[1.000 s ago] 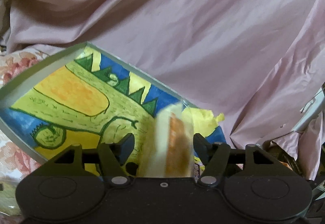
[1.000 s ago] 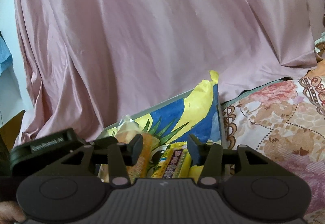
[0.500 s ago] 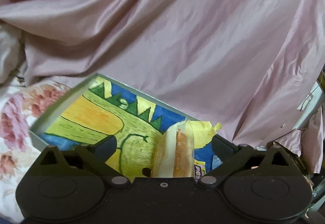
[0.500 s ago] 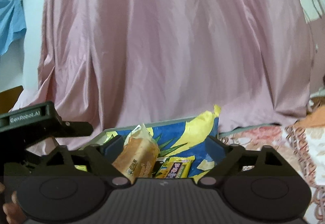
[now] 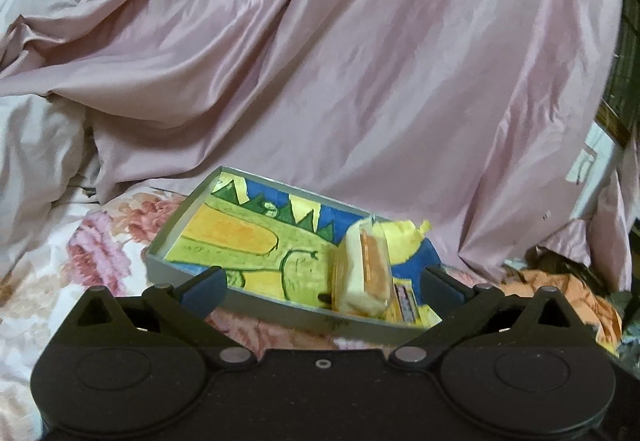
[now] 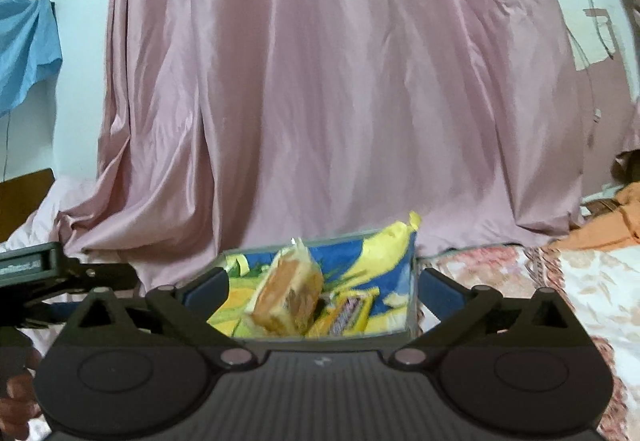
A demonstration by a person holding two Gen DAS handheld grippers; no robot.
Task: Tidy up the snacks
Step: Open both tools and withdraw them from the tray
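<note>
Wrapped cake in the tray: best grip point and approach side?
Judging by pose, grip the wrapped cake across its two broad faces at mid-height, coming from above. It stands on edge in the tray, leaning near a yellow snack packet; avoid the crimped top seal.

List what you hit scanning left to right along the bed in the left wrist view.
Floral pink bedsheet → grey tray with a painted green-and-yellow bottom → clear-wrapped sandwich cake standing in the tray → flat yellow snack packet → crumpled orange cloth.

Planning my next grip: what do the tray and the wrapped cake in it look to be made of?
Tray: thin grey walls, matte, probably cardboard or plastic; its floor is a hand-coloured paper drawing. Wrapped cake: soft pale sponge in glossy clear plastic film, crinkled at the sealed top.
</note>
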